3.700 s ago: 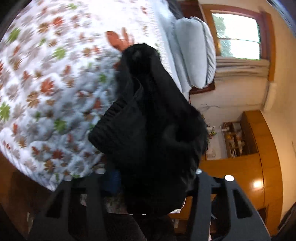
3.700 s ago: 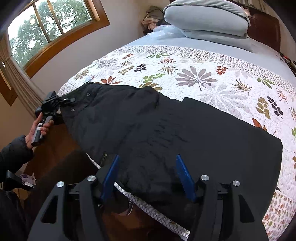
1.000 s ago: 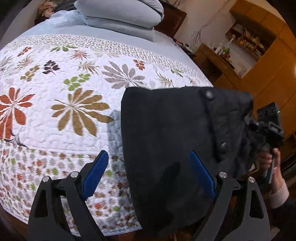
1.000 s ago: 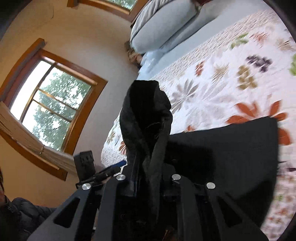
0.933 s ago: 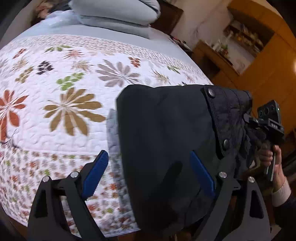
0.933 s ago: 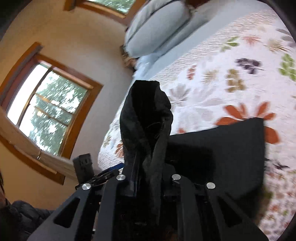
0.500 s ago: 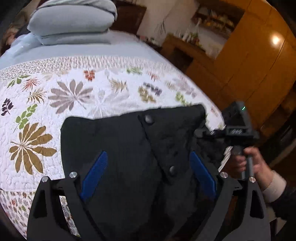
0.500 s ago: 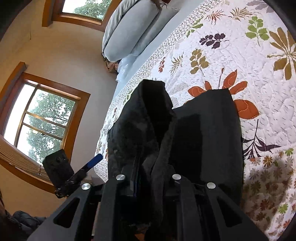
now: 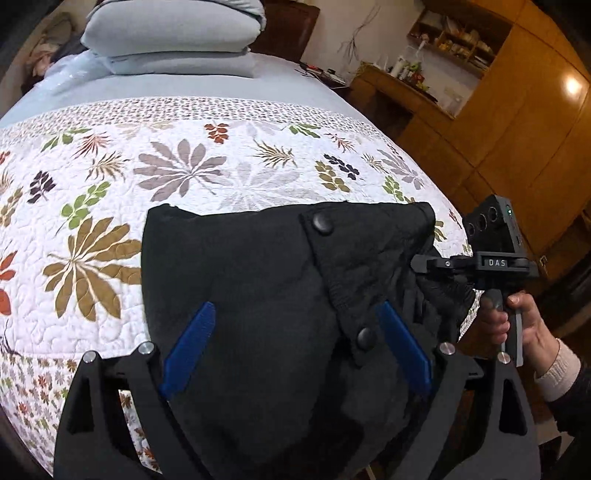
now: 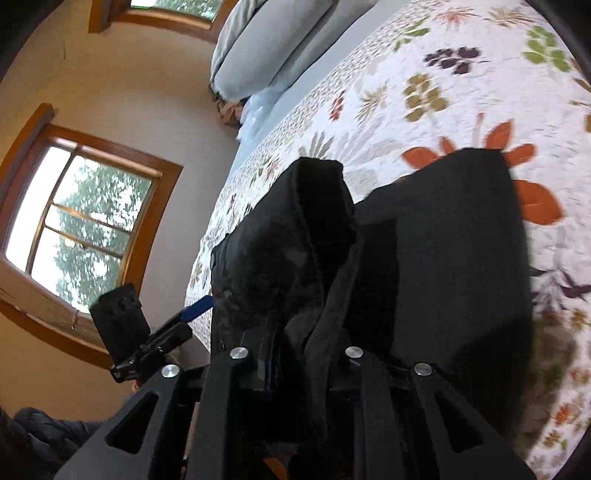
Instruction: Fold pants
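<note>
Black pants (image 9: 258,280) lie folded on the floral quilt (image 9: 177,177) near the bed's near edge, with a flap bearing two snap buttons on top. My left gripper (image 9: 295,332) is open, its blue pads (image 9: 192,336) spread just above the pants. My right gripper (image 10: 295,354) is shut on a bunched edge of the pants (image 10: 314,236) and holds it lifted. It also shows in the left wrist view (image 9: 428,264), gripping the pants' right side. The left gripper shows at the left of the right wrist view (image 10: 195,310).
Grey pillows (image 9: 173,33) are stacked at the head of the bed. A wooden cabinet (image 9: 517,122) and a cluttered shelf stand right of the bed. A window (image 10: 74,221) is in the wall on the other side.
The left gripper let go of the pants and now hovers open over them. The right gripper took hold of the pants' edge and carried it over, so the pants lie folded shorter.
</note>
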